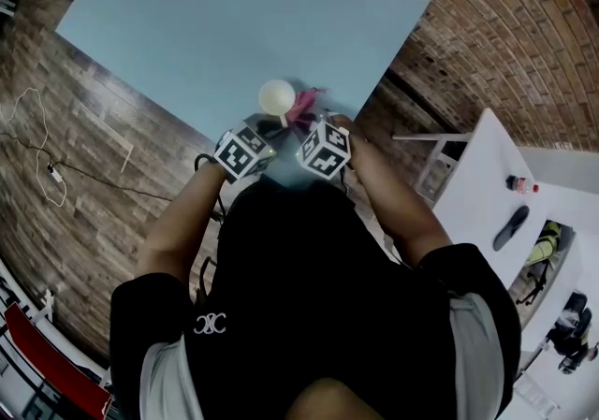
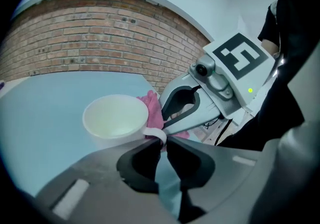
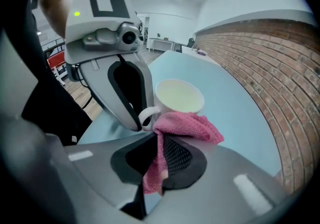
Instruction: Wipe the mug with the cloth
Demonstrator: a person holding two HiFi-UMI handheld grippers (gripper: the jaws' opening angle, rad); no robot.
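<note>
A white mug [image 1: 277,96] stands near the front edge of the light blue table [image 1: 234,25]. My left gripper [image 2: 162,140] is shut on the mug's handle [image 2: 155,133], and the mug [image 2: 116,118] sits upright just beyond the jaws. A pink cloth [image 3: 186,124] is pinched in my right gripper [image 3: 156,138]; it bunches over the jaw tips and lies against the side of the mug [image 3: 179,97] by the handle. In the head view the cloth [image 1: 305,106] shows to the right of the mug, with both marker cubes close behind.
The table's front edge lies right under the grippers, with wood-look floor to the left and brick-pattern surface to the right. A white side table [image 1: 491,194] at the right carries a bottle [image 1: 521,185] and a dark object [image 1: 511,227]. A thin cable [image 1: 47,161] runs on the floor, left.
</note>
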